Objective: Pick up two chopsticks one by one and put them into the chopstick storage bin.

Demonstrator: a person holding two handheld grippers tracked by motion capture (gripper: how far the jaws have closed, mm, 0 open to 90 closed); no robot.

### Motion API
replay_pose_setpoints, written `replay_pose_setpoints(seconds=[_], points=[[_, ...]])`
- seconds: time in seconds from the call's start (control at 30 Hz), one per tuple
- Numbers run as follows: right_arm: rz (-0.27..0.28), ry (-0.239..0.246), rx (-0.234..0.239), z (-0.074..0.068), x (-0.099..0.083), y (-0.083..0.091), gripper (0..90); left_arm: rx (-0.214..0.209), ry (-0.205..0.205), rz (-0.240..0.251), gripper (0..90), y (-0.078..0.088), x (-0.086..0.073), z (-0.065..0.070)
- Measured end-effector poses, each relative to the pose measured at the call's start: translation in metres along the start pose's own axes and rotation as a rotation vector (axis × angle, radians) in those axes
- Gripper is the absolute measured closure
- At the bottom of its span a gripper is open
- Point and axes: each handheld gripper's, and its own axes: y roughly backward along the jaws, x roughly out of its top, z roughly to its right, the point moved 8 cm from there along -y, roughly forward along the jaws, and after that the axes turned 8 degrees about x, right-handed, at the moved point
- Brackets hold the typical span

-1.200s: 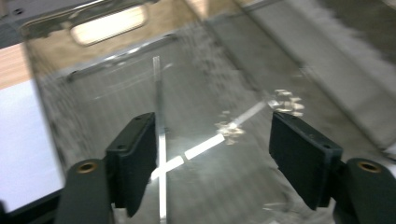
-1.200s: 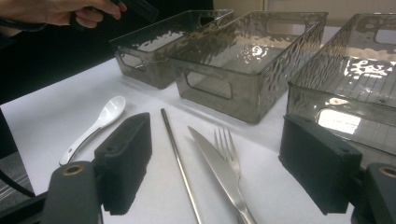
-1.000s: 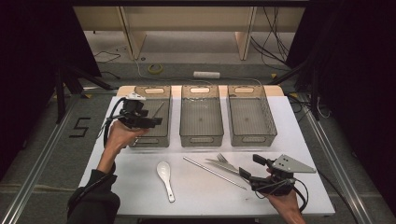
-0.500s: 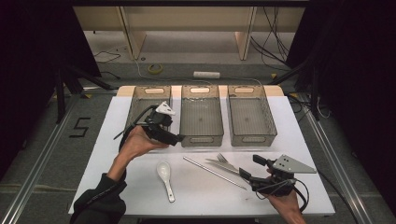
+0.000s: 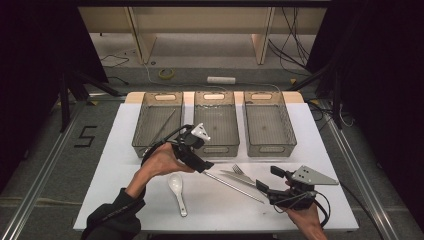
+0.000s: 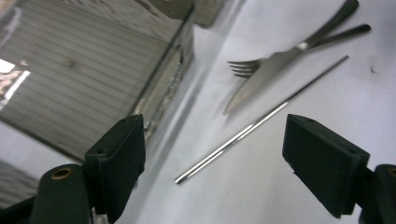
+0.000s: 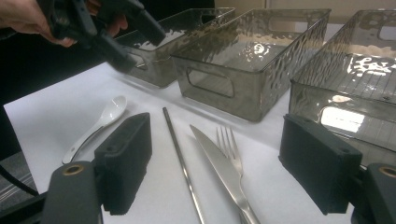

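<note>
Steel chopstick [image 5: 234,187] lies flat on the white table [image 5: 125,145], and everything else is placed from it. Its near end sits just under the left tool [image 5: 199,167], which hangs over it with jaws wide apart and nothing between them; those jaws have just been opening. In the left gripper view the chopstick [image 6: 261,120] runs slantwise across the gap between the two black jaws, untouched by either.

Just beside the chopstick, on its far side, lie a knife [image 5: 240,176] and a fork [image 5: 237,169], the knife blade crossing over the fork's tines in the left gripper view. At the chopstick's other end waits the right tool [image 5: 270,182], also open and empty, pointed along the chopstick, knife and fork; in the right gripper view the chopstick [image 7: 182,165] lies between its jaws next to the knife [image 7: 224,175] and fork [image 7: 229,144].

On the near-left side of the chopstick rests a white spoon [image 5: 177,189], bowl toward the left tool. Beyond the chopstick stand three smoky clear bins in a row: the left bin [image 5: 145,145] holds a second thin stick [image 5: 164,126], the middle bin [image 5: 216,150] and right bin [image 5: 270,148] look empty.
</note>
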Motion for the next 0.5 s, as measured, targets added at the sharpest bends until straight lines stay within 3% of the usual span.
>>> replay_pose_setpoints(seconds=[0.27, 0.5], points=[[-0.009, -0.003, 0.004, 0.0, -0.002, -0.001, 26.1, -0.014, -0.116, -0.104, 22.2, -0.024, -0.006, 0.016], [-0.008, -0.013, 0.0, 0.001, -0.002, -0.002, 26.1, -0.045, -0.193, -0.152, 24.5, -0.04, -0.008, 0.027]])
